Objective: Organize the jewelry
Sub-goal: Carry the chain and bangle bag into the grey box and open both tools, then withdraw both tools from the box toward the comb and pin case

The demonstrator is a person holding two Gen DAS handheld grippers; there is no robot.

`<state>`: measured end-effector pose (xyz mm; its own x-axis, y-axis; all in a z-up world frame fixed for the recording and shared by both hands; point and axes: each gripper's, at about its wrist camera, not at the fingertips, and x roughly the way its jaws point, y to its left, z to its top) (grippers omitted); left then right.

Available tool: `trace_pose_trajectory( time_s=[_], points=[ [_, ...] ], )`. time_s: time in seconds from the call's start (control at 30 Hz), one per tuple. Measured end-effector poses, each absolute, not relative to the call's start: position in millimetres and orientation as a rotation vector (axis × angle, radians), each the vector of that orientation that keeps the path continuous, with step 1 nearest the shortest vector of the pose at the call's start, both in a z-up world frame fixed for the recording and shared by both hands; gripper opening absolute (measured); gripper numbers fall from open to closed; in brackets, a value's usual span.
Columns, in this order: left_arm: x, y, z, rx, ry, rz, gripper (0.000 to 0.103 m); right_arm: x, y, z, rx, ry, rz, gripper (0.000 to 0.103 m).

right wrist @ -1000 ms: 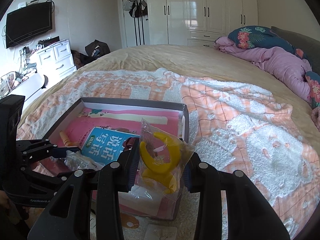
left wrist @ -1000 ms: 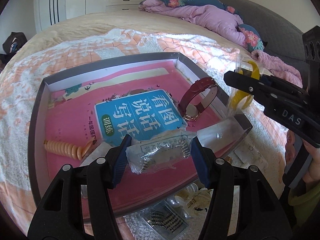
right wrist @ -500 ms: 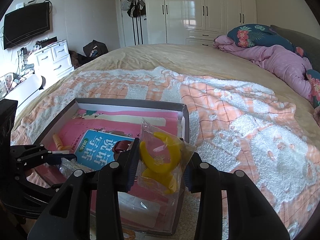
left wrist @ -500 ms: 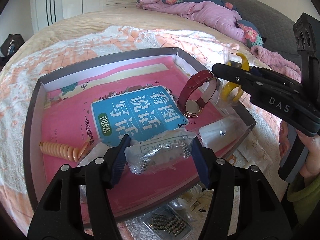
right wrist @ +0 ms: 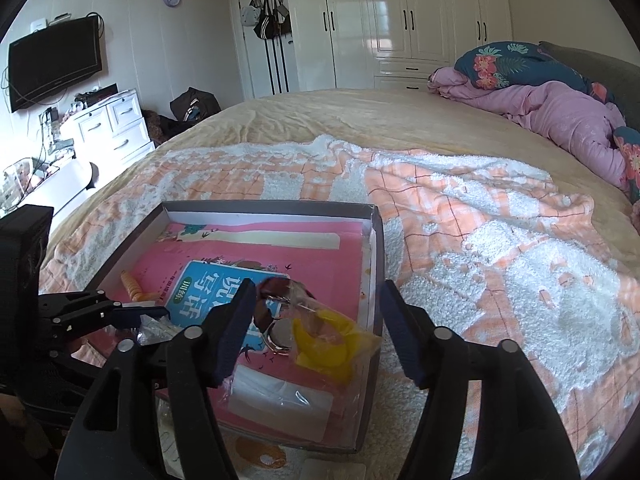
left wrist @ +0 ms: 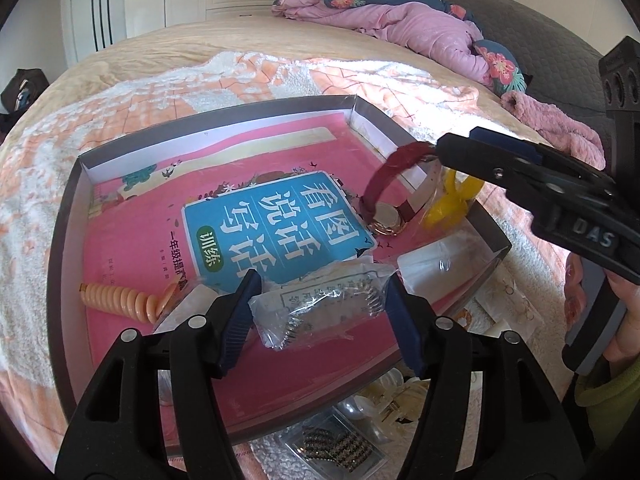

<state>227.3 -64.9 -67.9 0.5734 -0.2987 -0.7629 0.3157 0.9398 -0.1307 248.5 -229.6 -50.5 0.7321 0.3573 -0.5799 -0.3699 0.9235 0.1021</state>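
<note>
Your left tongs (left wrist: pixel 320 312) pinch a clear bag of hair clips (left wrist: pixel 324 304) over the gift box (left wrist: pixel 72 208) near edge. Right tongs (right wrist: pixel 316 320) spread, yellow-piece bag (right wrist: pixel 328 344) lying in box beside red watch (left wrist: pixel 384 192). Risk: slick bag slips, lands outside box on bed.

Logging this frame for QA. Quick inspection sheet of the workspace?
Surface: bed with orange-and-white checked blanket.
Job's things: grey box holds pink book, red-strap watch, peach coil hair tie, bagged yellow jewelry lying by its right wall.
Clutter: more bagged pieces on blanket in front of box.
Grippers: left gripper shut on clear bag of small metal pieces; right gripper open above yellow bag.
Cables: wires below wall TV.
Surroundings: white wardrobes, pink quilt, white dresser.
</note>
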Motion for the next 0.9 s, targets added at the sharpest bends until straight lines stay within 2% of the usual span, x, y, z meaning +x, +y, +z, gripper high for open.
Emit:
trace_pose_trajectory(
  time_s=[0.17, 0.47, 0.77, 0.9],
  points=[
    [226, -66, -65, 0.027, 0.882, -0.367, 0.063, 241, -236, -45, 0.01, 0.628, 0.389, 0.078],
    [222, -64, -55, 0.022, 0.861, -0.358, 0.068, 224, -256, -30, 0.078, 0.604, 0.367, 0.089],
    [213, -48, -31, -0.022, 0.818, -0.333, 0.092, 205, -266, -14, 0.122, 0.582, 0.371, 0.096],
    [207, -38, -19, -0.054, 0.795, -0.317, 0.093, 200, -267, -10, 0.13, 0.578, 0.373, 0.097]
  ],
)
